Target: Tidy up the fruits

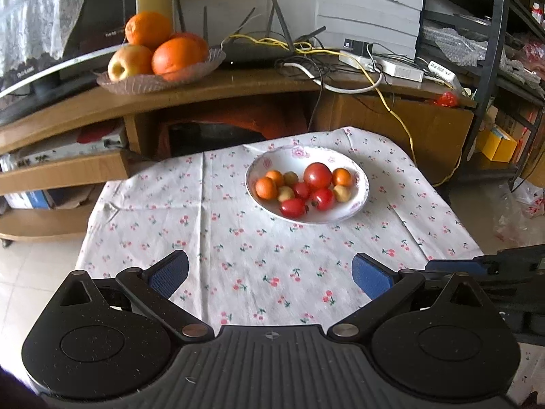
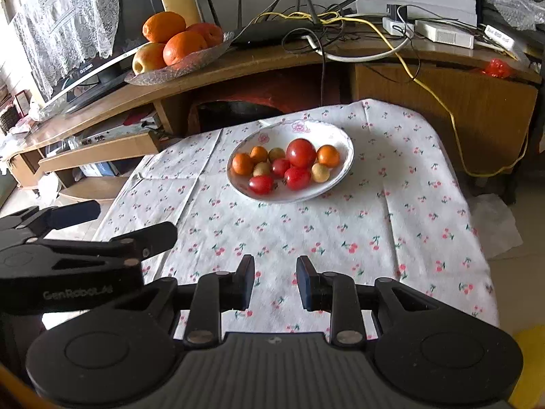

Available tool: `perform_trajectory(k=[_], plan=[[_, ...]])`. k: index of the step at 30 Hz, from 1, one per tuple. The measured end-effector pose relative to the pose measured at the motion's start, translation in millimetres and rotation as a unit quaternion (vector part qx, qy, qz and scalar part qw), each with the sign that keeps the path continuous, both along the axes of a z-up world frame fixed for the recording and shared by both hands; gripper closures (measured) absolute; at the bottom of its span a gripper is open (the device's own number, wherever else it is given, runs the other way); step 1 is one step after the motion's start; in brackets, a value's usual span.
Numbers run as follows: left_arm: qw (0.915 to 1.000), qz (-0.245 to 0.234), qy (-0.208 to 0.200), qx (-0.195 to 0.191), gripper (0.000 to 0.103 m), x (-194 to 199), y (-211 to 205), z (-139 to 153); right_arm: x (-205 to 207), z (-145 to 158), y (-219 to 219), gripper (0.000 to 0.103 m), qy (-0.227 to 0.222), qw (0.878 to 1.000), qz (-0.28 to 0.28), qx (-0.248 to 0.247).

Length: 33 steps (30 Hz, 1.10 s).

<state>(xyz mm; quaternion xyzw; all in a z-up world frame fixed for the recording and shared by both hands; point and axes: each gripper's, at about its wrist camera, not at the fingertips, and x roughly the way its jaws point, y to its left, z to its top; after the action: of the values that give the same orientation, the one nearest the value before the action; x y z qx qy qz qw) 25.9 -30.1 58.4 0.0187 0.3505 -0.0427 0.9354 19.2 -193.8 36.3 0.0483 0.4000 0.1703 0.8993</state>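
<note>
A: On the far half of the cloth-covered table (image 1: 238, 238): white bowl (image 1: 354, 204), glazed, shallow, pink flower print on the rim. Inside, touching one another: one large tomato (image 1: 317, 175), several small red ones, three small oranges, a few tan round fruits.

B: Left gripper (image 1: 270, 274)?

A: Spread fully, blue textured pads, nothing between. Hangs over the near edge, well apart from the bowl. Right gripper (image 2: 275, 281) nearly pressed together, a narrow gap left, empty too. Seen beside it in the right wrist view, at near left.

B: Risks from here?

A: Judged, not seen. Fruits smooth, round, crowded: a pinch on one likely nudges neighbours, could roll one over the low rim. Small tomatoes thin-skinned, soft; hard squeeze could split. Glazed bowl on loose creased cloth: a sideways push may slide it or drag the fabric. Right jaws too narrow for anything there; need opening first.

B: Other fruit?

A: Far left, on the wooden shelf (image 1: 238, 83): clear ribbed glass dish (image 1: 136, 83) with big oranges (image 1: 175, 58) and an apple (image 1: 129, 62). Tangled cables (image 1: 340, 68) just right of it; snag hazard if reaching there.
</note>
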Motion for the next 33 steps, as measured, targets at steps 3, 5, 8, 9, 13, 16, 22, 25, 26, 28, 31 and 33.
perform_trajectory(k=[3, 5, 8, 9, 13, 16, 22, 25, 26, 28, 31, 33], plan=[[1.0, 0.001, -0.001, 0.004, 0.0, -5, -1, -1, -4, -3, 0, 0.077, 0.004, 1.0, -0.001, -0.001], [1.0, 0.001, 0.0, 0.004, 0.0, -7, -1, -2, -6, -4, 0, 0.077, 0.007, 1.0, -0.003, -0.001], [1.0, -0.006, -0.002, -0.003, 0.0, -11, -1, -2, -10, -6, 0, 0.077, 0.01, 1.0, -0.005, -0.002], [1.0, -0.006, -0.004, -0.002, 0.0, -12, -1, -1, -11, -6, -1, 0.077, 0.011, 1.0, -0.006, -0.002], [0.9999, -0.005, -0.013, 0.004, 0.0, -17, -4, 0, -13, -7, -2, 0.077, 0.014, 1.0, -0.008, 0.0], [0.9996, -0.004, -0.021, 0.016, 0.0, -19, -6, 1, -15, -7, -3, 0.077, 0.014, 1.0, -0.008, 0.002], [0.9998, 0.001, -0.017, 0.005, 0.0, -21, -5, 3, -15, -7, -3, 0.077, 0.013, 1.0, -0.008, 0.002], [0.9999, 0.008, -0.003, -0.013, 0.0, -21, -2, 1, -16, -7, -3, 0.077, 0.012, 1.0, -0.007, 0.002], [0.9998, 0.008, 0.002, -0.019, 0.0, -20, -1, 0, -16, -6, -3, 0.077, 0.012, 1.0, -0.008, 0.003], [0.9997, 0.004, 0.006, -0.022, 0.0, -19, 0, -1, -16, -6, -4, 0.077, 0.012, 1.0, -0.009, 0.003], [0.9997, 0.0, 0.005, -0.024, 0.0, -18, 1, -2, -16, -7, -3, 0.077, 0.013, 1.0, -0.008, 0.001], [0.9997, -0.001, 0.0, -0.024, 0.0, -19, 2, -2, -16, -8, -3, 0.077, 0.013, 1.0, -0.007, 0.001]])
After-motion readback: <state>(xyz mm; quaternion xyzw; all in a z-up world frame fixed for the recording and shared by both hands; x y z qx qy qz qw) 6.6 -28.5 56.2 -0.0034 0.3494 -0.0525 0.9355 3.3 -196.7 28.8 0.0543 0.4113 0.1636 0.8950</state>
